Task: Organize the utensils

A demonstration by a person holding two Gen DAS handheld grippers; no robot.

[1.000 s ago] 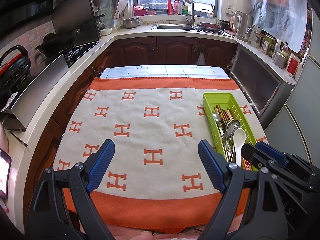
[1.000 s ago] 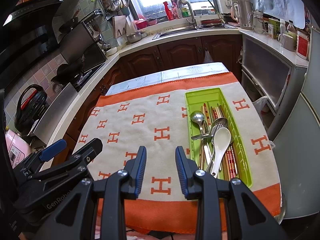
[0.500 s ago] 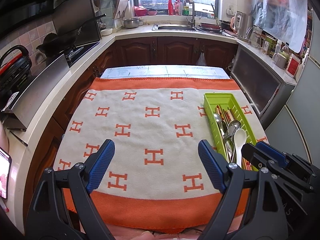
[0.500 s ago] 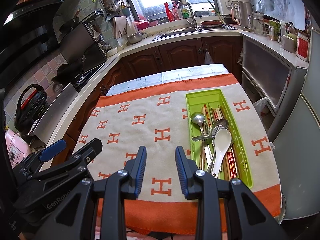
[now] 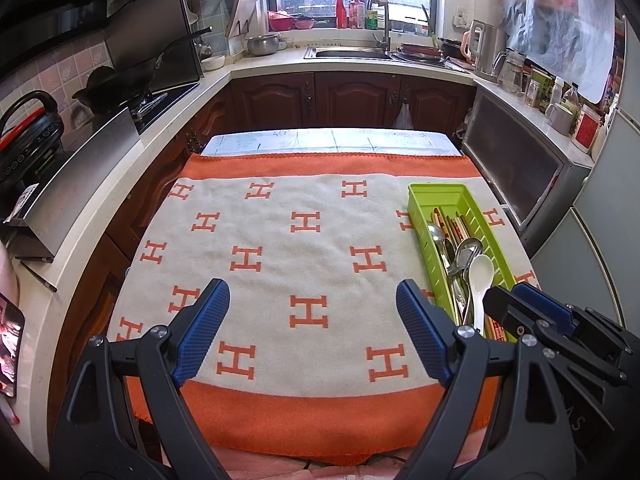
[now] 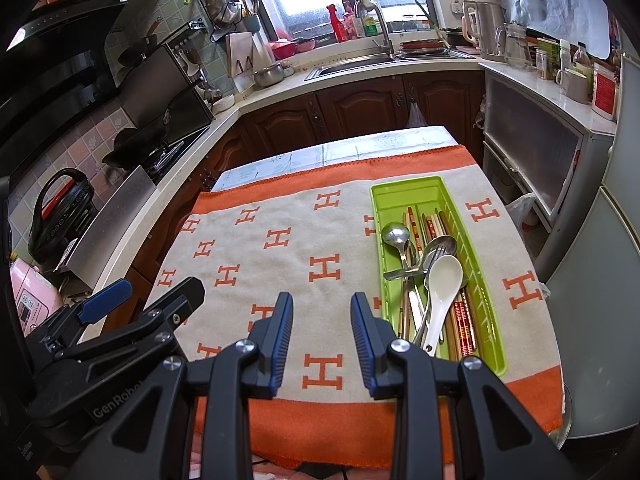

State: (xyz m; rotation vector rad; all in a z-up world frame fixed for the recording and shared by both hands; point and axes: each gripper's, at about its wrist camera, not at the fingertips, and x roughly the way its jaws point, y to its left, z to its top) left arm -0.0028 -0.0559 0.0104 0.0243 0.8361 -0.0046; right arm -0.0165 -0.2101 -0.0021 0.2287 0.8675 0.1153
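Observation:
A green utensil tray (image 5: 436, 192) (image 6: 404, 188) lies on the right side of an orange-and-cream blanket (image 5: 304, 248) (image 6: 248, 264). In it are a white ceramic spoon (image 5: 480, 272) (image 6: 444, 280), metal spoons (image 5: 434, 232) (image 6: 394, 236) and red-patterned chopsticks (image 5: 452, 220) (image 6: 464, 320). My left gripper (image 5: 310, 320) hangs over the blanket's near middle, wide open and empty. My right gripper (image 6: 322, 332) is open too, with a narrower gap and nothing between its fingers, just left of the tray's near end. Each gripper shows in the other's view: left gripper (image 6: 154, 290), right gripper (image 5: 508, 294).
The blanket covers a table whose far strip (image 5: 328, 140) is bare. Around it run a kitchen counter with a stove and wok (image 5: 116, 84) on the left, a sink (image 5: 348, 54) at the back, and a cabinet (image 5: 516, 164) and fridge close on the right.

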